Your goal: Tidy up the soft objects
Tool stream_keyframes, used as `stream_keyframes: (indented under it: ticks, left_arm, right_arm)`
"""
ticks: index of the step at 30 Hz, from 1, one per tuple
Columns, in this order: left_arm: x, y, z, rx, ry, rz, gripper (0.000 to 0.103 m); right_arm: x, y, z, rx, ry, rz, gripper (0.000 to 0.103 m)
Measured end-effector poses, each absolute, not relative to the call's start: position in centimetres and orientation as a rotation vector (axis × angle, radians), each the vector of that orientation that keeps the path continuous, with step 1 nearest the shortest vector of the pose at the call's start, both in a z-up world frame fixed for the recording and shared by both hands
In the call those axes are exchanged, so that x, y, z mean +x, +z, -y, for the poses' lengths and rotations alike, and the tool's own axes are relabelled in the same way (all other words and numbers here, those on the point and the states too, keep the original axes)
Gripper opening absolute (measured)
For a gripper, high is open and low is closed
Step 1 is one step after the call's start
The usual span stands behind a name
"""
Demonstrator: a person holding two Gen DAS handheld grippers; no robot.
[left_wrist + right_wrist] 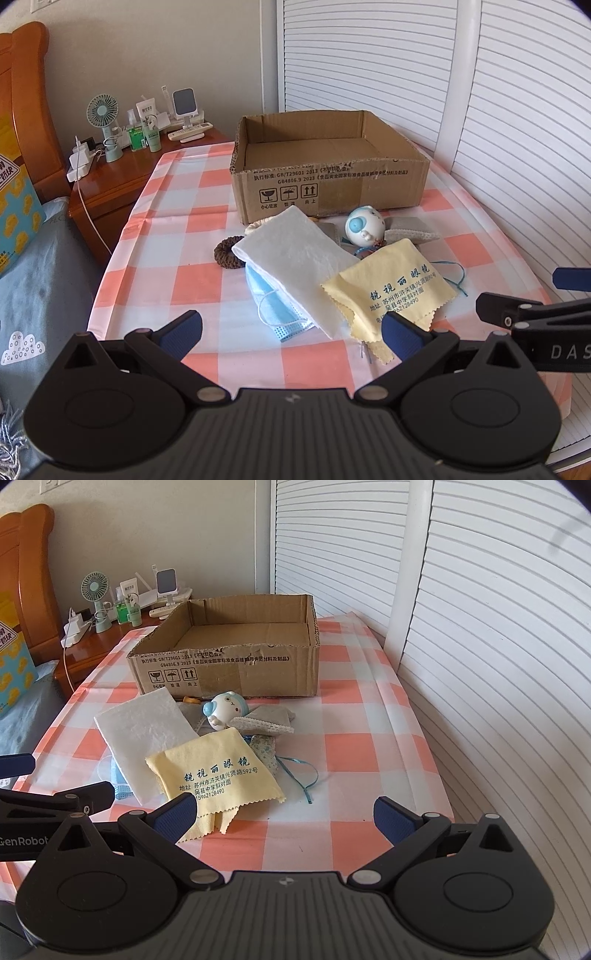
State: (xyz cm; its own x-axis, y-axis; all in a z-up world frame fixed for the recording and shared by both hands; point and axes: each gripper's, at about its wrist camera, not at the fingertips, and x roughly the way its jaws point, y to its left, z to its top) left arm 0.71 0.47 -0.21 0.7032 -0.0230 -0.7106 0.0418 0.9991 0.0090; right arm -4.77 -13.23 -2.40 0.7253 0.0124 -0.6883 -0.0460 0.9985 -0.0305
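left gripper: we've got it spread wide, nothing held
right gripper: same, wide (empty)
soft pile: yellow cloth, white towel, blue mask in front of cardboard box

Matt corrugated cardboard box, glossy plastic toy, yellow microfibre cloth with pinked edges, polished wooden nightstand, smooth checked tablecloth

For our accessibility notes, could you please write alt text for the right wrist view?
The open right gripper hovers over a yellow cloth in a pile with a white cloth and a toy on a checked table. An empty box stands behind.
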Motion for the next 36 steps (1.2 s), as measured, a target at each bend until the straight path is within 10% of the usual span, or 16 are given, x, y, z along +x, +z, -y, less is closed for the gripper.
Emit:
stream_keyframes:
  ticks: [36]
  left_arm:
    - [4.7, -2.6, -5.7, 0.005, -0.026, -0.75, 0.102]
  right_arm:
    - [7.0, -5.3, 9.0, -0.086, 0.108, -0.784, 0.103]
